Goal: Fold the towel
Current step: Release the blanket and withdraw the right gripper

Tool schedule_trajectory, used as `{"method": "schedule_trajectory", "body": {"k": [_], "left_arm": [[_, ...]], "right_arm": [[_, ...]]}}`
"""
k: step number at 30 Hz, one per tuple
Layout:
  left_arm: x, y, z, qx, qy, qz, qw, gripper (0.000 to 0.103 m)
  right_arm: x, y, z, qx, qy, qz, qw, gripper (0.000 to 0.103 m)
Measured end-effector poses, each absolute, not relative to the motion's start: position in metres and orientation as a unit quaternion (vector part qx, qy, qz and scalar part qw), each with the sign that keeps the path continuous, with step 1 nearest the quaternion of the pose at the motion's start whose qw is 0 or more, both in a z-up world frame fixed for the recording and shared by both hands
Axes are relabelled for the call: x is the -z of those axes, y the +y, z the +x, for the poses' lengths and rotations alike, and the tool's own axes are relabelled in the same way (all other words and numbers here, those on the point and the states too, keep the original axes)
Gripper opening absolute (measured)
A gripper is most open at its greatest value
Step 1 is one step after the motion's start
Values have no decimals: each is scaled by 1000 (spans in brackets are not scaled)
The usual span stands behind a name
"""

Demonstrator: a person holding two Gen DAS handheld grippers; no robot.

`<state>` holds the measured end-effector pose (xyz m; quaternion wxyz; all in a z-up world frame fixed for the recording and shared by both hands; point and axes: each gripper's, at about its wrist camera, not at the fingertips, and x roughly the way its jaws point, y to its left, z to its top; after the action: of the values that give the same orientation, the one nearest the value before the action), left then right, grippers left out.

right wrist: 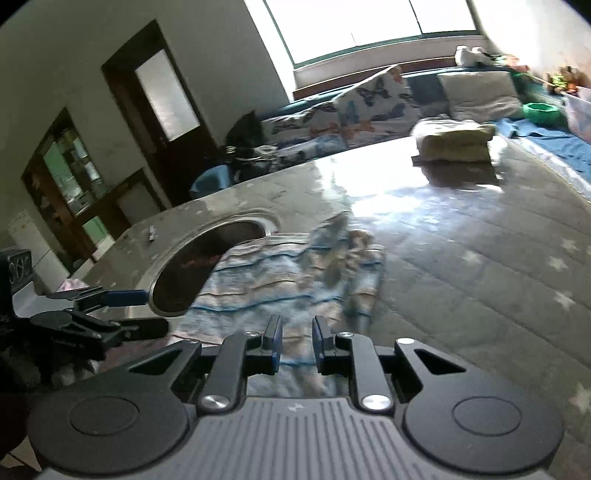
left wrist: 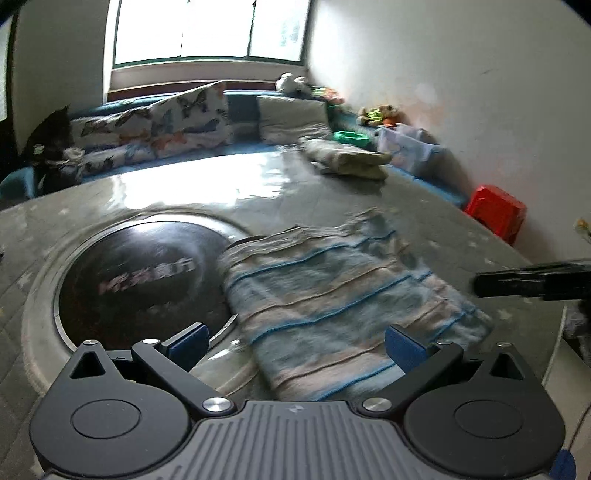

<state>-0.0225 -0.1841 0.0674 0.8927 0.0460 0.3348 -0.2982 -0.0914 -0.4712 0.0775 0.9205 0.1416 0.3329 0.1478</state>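
Both cameras ride low and close over the bench (left wrist: 332, 177), each looking forward and downward along its own fingers toward the window (left wrist: 210, 29) wall. The left view sits left of the striped towel (left wrist: 343, 295), the right view right of it; both share towel, round dark inset (left wrist: 147, 280) and sofa (right wrist: 332, 114).

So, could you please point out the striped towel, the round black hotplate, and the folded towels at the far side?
striped towel (left wrist: 332, 295): left wrist view, middle of its top layer.
round black hotplate (left wrist: 147, 280): left wrist view, centre of the glass.
folded towels (right wrist: 454, 142): right wrist view, front of the pile.
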Motion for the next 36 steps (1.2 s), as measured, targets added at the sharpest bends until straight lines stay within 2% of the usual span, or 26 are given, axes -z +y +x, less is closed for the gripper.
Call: {"method": "schedule_trajectory", "body": {"k": [5,12,21,28,34,36], "left_arm": [[-55,-195,-22,307,341,62,886,103],[-37,-187,-16,292,367,73,880,103],[-56,-185,-2,282,339,61,895,103],[-54,-189,17,273,345,67,896,103],[-57,-184,32,266,344,66,898,102],[-61,-189,36,272,339,65,898,97]], "right_arm": [[-62,-461,-80,-153,344,130,917,18],[-51,-469,-77,-144,369,137,908,11],[-85,-462,-34,-159,342,82,923,14],[-67,-459,20,-149,355,72,920,14],[-51,-482,27,-117,372,104,915,11],[-56,-484,25,-117,364,100,919,13]]}}
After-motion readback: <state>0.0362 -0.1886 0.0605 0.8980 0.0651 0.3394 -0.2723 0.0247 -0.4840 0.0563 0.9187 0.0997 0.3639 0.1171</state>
